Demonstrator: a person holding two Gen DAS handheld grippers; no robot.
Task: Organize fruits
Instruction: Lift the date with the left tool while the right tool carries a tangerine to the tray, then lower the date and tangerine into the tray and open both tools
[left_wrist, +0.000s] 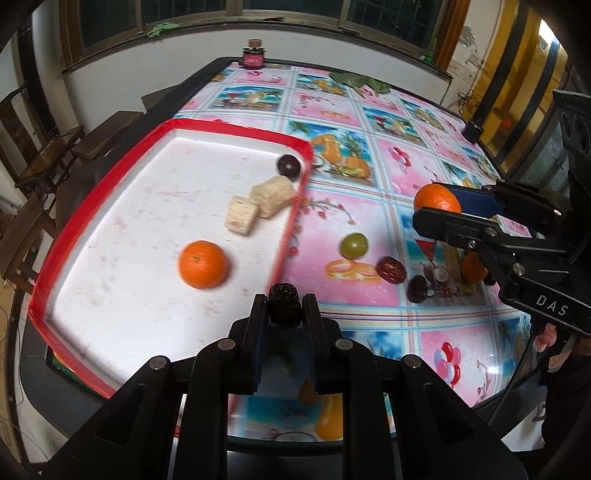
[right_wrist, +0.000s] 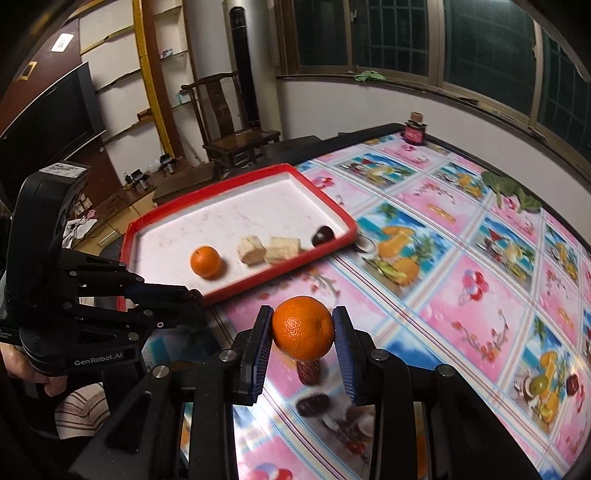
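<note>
Nearest of all, the left gripper (left_wrist: 283, 308) pinches a small dark, wrinkled fruit (left_wrist: 283, 301), a date by the look of it, its pads squeezed almost together around it, just above the near right rim of the red-edged tray (left_wrist: 291, 225). To its right the right gripper (right_wrist: 302, 326) holds an orange (right_wrist: 303, 328) clear of the worktop (left_wrist: 406, 177), one pad on each flank at the widest part.

In the tray lie another orange (left_wrist: 202, 264), two pale cut pieces (left_wrist: 258, 205) side by side, and a dark round fruit (left_wrist: 288, 165) at the far right corner. On the patterned cloth, right of the tray, a green grape (left_wrist: 354, 244) sits near two dark red dates (left_wrist: 390, 269), with other small pieces hard to tell from the printed fruit.

I judge both held fruits are headed for the tray. The orange looks firm, with a dimpled skin that should grip well, though round enough to roll once set down, so a low release suits it. The date seems light, soft and perhaps sticky; gentle pressure across its middle is enough. The grape is smooth and easily crushed: take it lightly across its belly.
</note>
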